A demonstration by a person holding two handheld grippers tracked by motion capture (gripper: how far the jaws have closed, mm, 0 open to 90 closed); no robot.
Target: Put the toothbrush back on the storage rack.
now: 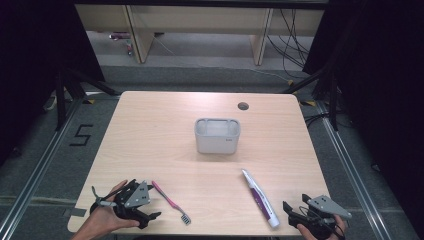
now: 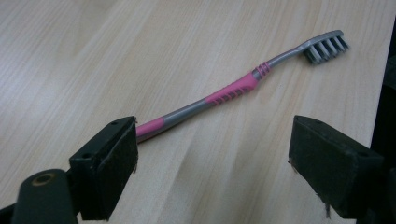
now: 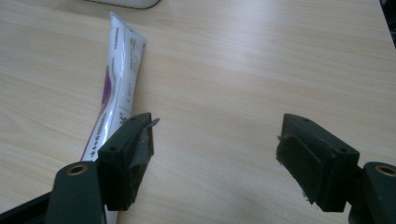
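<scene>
A: Left tool (image 2: 212, 154)?
B: Jaws wide, empty, near tabletop's (image 1: 150, 140) front-left corner. Toothbrush (image 1: 170, 201) flat just beside it, handle end by one jaw, bristles twd front edge.
A: Right tool (image 3: 215, 154)?
B: Open too, nothing held, front-right corner. Toothpaste tube (image 3: 116, 88) just beside. Bare wood ahead up to bin (image 1: 217, 135) mid-tabletop.
</scene>
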